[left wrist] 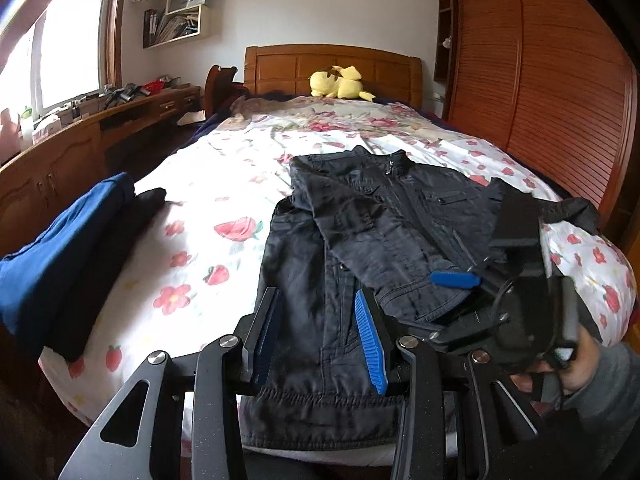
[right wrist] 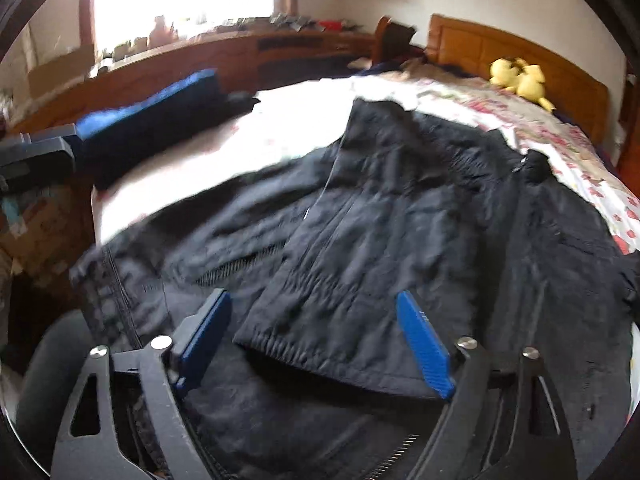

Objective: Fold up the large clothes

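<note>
The left tool (left wrist: 320,332) is being held low over the near hem of the black jacket (left wrist: 384,216); its blue pads are standing partly apart, nothing is being pinched between them, and hem cloth is lying below the gap. The right tool (right wrist: 316,332) is being held over the folded-in sleeve cuff (right wrist: 320,344), jaws wide apart, with no cloth being pressed. Both tools are probably being positioned at the bottom edge so that the hem can be gripped at two points and lifted evenly.

The jacket is lying front-up on the floral bedsheet (left wrist: 208,248), collar toward the headboard, hem at the foot edge. One sleeve is lying folded across the chest; the other side is trailing toward the bed's right edge, so the fold is judged to be only partly done. In the left view, the right tool is seen gripped by a hand (left wrist: 580,364) in a grey sleeve.

Further left, a folded blue garment (left wrist: 60,248) is being kept aside on darker cloth, presumably as the finished stack. A yellow plush toy (left wrist: 340,82) is resting at the headboard.
</note>
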Tool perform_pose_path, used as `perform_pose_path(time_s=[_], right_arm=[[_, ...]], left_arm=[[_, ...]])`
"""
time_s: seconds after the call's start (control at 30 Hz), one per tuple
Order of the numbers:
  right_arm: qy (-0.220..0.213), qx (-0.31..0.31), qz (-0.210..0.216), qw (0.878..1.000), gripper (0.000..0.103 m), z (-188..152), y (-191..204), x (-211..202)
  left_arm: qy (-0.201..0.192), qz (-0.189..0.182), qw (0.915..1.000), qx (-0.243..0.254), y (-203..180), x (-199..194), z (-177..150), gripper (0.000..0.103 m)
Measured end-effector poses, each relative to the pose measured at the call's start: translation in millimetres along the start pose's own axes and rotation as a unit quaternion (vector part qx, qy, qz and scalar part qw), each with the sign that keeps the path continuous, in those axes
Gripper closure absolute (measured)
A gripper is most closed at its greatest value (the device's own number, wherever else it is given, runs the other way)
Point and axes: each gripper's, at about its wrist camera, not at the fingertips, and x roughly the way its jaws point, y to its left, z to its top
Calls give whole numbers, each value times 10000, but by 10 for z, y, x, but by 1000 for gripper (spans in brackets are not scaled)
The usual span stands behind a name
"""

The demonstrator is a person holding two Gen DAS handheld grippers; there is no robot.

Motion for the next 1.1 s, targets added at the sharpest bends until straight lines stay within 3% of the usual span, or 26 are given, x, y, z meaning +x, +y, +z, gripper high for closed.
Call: perform_pose_path(time_s=[0.17, 0.27, 0.37, 0.43, 0.5, 0.63, 0.83, 1.1], right_arm=[[179, -83, -135, 9997, 23, -22, 32, 84], [245, -190, -245, 9992, 28, -1, 93, 121], [202, -253, -206, 9993, 48, 8, 114, 107], [168, -273, -112, 9994, 68, -2, 102, 90], [129, -56, 240, 9996, 77, -13, -2, 47], [-79, 196, 433, 9988, 90, -27, -189, -94], [-852, 636, 373, 9936, 92, 30, -510, -668], [-1575, 1240, 56, 9797, 94, -4, -1053, -1260]], left_arm=[[46, -115, 9999, 24, 47, -72, -24, 63], [3, -103, 9999, 8, 91, -129, -28, 63], [-4, -89, 10000, -26, 121, -146, -52, 63], [-22, -38, 10000, -19, 120, -143, -74, 63], [-29, -1, 10000, -25, 110, -134, -88, 63], [44, 2, 10000, -33, 53, -88, -86, 63], [48, -43, 9999, 116, -100, -89, -44, 63], [-17, -155, 9993, 331, -365, -86, 21, 63]])
